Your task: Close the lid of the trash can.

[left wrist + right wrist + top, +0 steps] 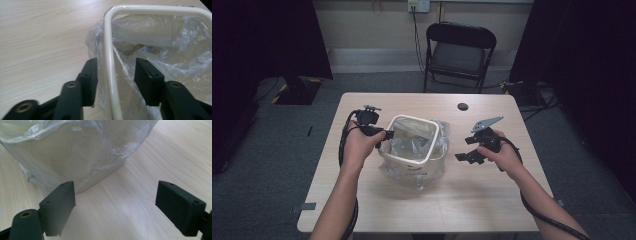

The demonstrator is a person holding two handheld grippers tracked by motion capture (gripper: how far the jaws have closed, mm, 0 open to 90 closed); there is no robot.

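Observation:
A cream square bin (411, 119) lined with a clear plastic bag (438, 145) stands in the middle of the wooden table (492, 200). My left gripper (387, 136) is at the bin's left rim. In the left gripper view its jaws (116, 67) straddle the cream rim (108, 50) and the bag film (175, 45), one inside and one outside, with gaps to both pads. My right gripper (464, 150) hovers open to the right of the bin, apart from it. The right gripper view has wide jaws (116, 195) facing the bag-covered bin wall (75, 157), nothing between them.
A small dark round hole (463, 106) sits near the table's far edge. A black folding chair (460, 50) stands beyond the table. Dark curtains hang at both sides. Bare wood lies in front of the bin and to its right.

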